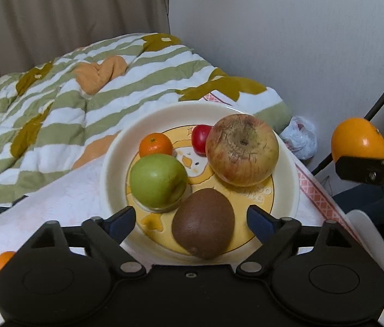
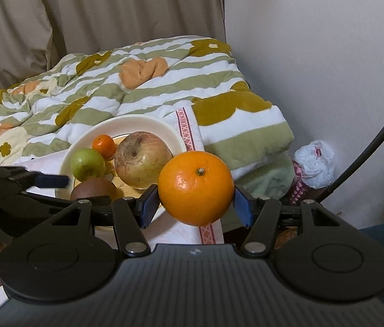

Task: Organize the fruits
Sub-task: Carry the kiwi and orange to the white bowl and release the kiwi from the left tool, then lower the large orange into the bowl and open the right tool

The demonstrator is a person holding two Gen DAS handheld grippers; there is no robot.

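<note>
Here, kiwi lengthwise toward plate rim, unclamped.

This is a home, most likely a bedroom: a rumpled quilt with green and white stripes and mustard flower shapes lies heaped at about 11 o'clock, and beige curtains hang behind it at 12 o'clock. A plain white wall closes the corner at 2 o'clock, with a crumpled plastic bag at its foot. A cartoon-printed plate of fruit sits on a pale cloth with a pink patterned border, beside the bedding.
</note>
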